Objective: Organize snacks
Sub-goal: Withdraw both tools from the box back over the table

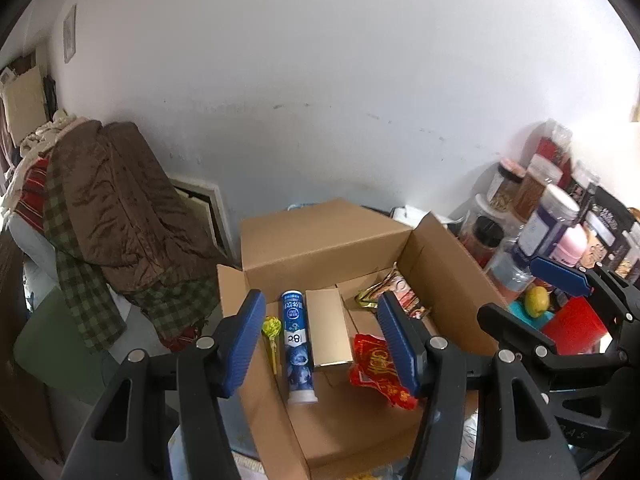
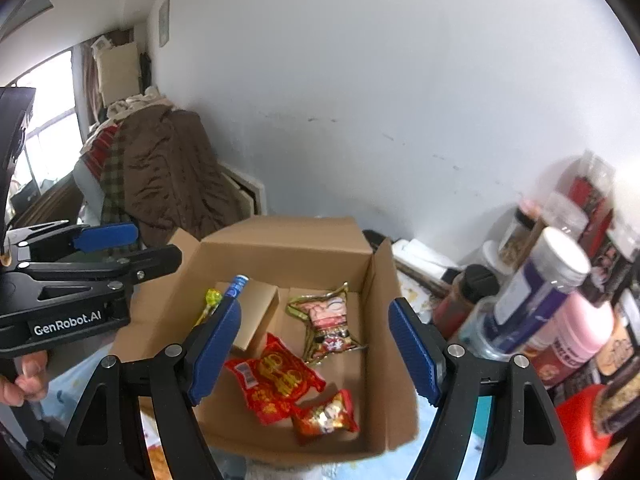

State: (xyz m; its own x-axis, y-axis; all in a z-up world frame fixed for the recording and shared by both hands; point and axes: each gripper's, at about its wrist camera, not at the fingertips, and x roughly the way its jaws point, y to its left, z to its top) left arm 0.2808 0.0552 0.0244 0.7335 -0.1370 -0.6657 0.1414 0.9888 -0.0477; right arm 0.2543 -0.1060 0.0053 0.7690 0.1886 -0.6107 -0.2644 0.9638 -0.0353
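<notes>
Here, both my grippers hover above an open cardboard box (image 1: 328,236) at lower centre of each view. My left gripper (image 1: 322,340) stands partly open with nothing between its blue pads; my right gripper (image 2: 316,350) stands wide and empty. Inside the box lie a blue tube (image 1: 297,344), a yellow lollipop (image 1: 271,330), a small tan carton (image 1: 328,326) and red snack packets (image 2: 276,380). Jars and bottles (image 2: 540,292) crowd the right edge. A plain white wall (image 1: 320,80) fills the upper frame; brown and checked clothing (image 1: 112,200) is heaped at left.
</notes>
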